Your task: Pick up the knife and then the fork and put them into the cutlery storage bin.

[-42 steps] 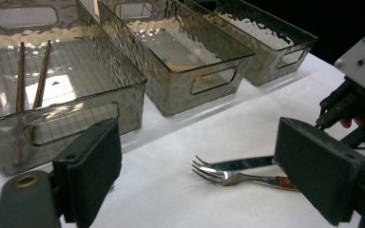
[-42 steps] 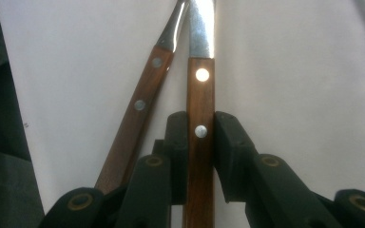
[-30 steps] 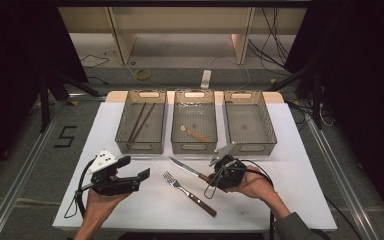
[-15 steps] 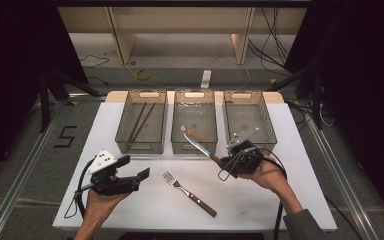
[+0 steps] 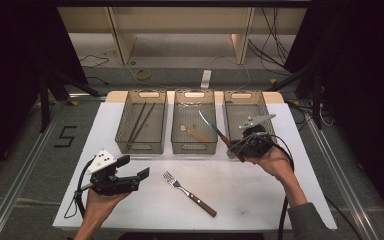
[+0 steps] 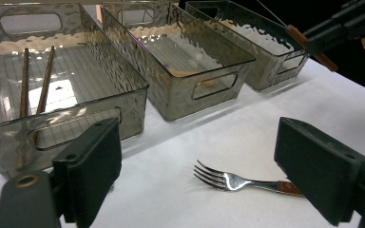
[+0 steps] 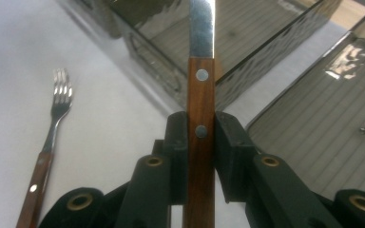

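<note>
Sorting step: knife [image 5: 215, 128] is clamped by the handle in right gripper [image 5: 243, 145], right of frame centre, blade above the middle bin [image 5: 194, 148]. Next: lowering into a bin. Left gripper [image 5: 130, 176] jaws apart, idle.

One mark can be read here: a large dark numeral "5" [image 5: 66, 136] on the grey floor [image 5: 25, 150], at the left of the high view, just beside the left edge of the white table [image 5: 290, 200]. It stands slanted, drawn in angular strokes. The grey three-cornered plate [image 5: 101, 161] on the left gripper [image 5: 134, 169], lower left of that view, carries a few small dark dots, no letters that I can make out. The three clear bins, the knife handle and the fork bear no label or brand that can be read in either gripper view
</note>
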A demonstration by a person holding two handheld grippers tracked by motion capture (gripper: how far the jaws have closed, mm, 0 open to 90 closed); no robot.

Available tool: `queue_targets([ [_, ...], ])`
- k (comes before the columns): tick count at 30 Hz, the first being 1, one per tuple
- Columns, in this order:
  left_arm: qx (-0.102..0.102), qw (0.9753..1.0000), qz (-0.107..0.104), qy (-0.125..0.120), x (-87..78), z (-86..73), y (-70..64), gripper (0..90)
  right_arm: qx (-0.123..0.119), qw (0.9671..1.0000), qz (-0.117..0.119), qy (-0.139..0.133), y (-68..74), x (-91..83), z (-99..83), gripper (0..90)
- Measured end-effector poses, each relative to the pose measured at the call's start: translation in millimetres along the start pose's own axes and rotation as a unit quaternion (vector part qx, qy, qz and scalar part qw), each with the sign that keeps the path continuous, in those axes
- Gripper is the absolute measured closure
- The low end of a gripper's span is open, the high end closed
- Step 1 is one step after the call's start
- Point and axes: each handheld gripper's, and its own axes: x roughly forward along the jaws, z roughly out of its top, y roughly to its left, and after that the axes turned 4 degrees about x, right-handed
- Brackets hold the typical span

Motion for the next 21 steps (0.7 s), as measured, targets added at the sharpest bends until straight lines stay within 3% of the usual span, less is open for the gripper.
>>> queue_targets([
  [13, -0.001, 1.0, 0.0, -0.004, -0.7, 0.1, -0.1, 15.7, 0.035, 0.9988, -0.031, -0.014, -25.6, 2.2, 22.7, 76.7],
  [21, -0.001, 1.0, 0.0, -0.004, -0.6, 0.2, -0.6, 15.7, 0.067, 0.9961, -0.054, -0.019, -44.6, 2.4, 33.6, 76.7],
])
